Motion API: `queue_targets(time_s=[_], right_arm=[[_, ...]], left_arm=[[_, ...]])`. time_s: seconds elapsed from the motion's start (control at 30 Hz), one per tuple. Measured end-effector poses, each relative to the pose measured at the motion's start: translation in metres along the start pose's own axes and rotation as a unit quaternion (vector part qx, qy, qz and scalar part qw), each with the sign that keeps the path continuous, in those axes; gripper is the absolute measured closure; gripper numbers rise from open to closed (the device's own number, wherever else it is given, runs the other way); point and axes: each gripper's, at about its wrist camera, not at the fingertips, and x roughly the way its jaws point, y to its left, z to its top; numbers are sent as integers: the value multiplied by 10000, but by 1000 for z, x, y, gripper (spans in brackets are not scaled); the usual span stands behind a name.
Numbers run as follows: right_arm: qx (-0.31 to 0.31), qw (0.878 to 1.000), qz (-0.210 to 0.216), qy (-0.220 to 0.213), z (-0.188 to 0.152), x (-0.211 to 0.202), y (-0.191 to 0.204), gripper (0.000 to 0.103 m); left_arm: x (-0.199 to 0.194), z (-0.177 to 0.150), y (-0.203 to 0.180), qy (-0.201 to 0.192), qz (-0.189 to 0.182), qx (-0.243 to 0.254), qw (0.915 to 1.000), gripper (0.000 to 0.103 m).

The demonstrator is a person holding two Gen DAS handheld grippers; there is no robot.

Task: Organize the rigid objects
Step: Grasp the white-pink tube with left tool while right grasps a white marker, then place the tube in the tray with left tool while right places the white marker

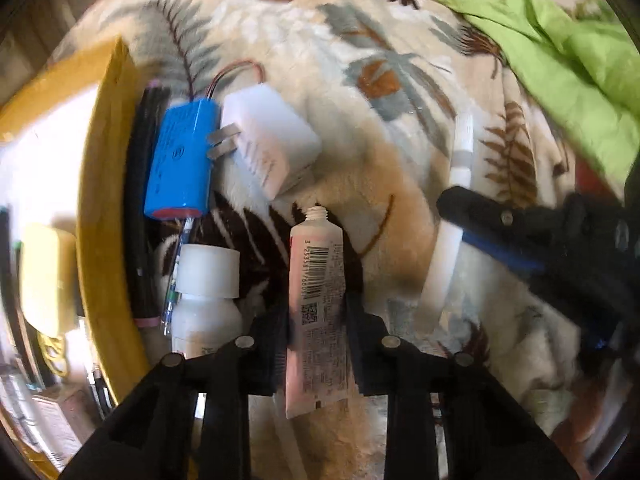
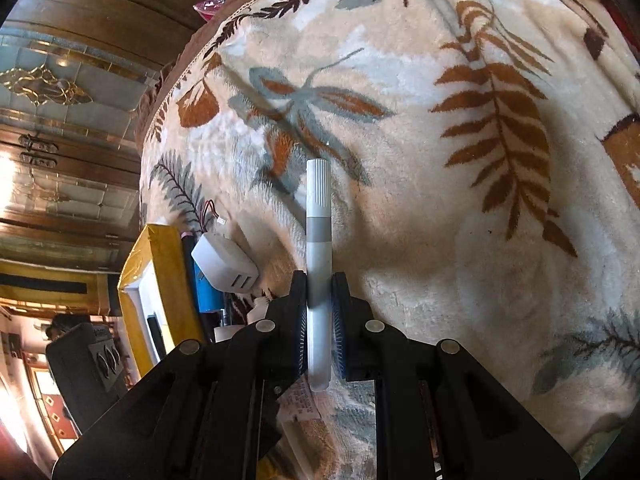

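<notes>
Surface: patterned fleece blanket (image 2: 420, 208) on a bed, with a wooden cabinet (image 2: 60, 128) behind and a green cloth (image 1: 560, 56) at the blanket's far right.
Left gripper: my left gripper (image 1: 318, 344) has its jaws drawn in on either side of the open tube (image 1: 318, 308); I judge the pads are on it, though it looks to rest on the blanket.
Right gripper: my right gripper (image 2: 319, 320) is clenched on the white marker (image 2: 319, 216), which sticks out ahead of the jaws above the blanket.
Tray: yellow-rimmed tray (image 1: 100, 208) at the blanket's left edge, already holding some things I cannot make out.
Left to sort: blue battery pack (image 1: 182, 160), white charger plug (image 1: 272, 140), white bottle (image 1: 206, 296) and dark pen (image 1: 142, 208), all just beside the tray's rim.
Progress: early to middle, I judge; two things are in hand and four wait.
</notes>
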Motion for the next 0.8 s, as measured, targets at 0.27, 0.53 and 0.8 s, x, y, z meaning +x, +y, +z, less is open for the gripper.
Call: queue_targets(time_s=[0.27, 0.53, 0.8], right_arm=[[-421, 9986, 297, -114, -6, -7, 23, 91], [-1671, 9793, 1116, 256, -55, -1, 118, 91], [-2461, 9572, 1169, 972, -130, 43, 188, 91]], left_arm=[[-58, -41, 55, -211, -1250, -518, 9906, 80], [-129, -96, 163, -869, -1735, -1624, 9675, 80], [-136, -120, 244, -1212, -1296, -2520, 9513, 80]])
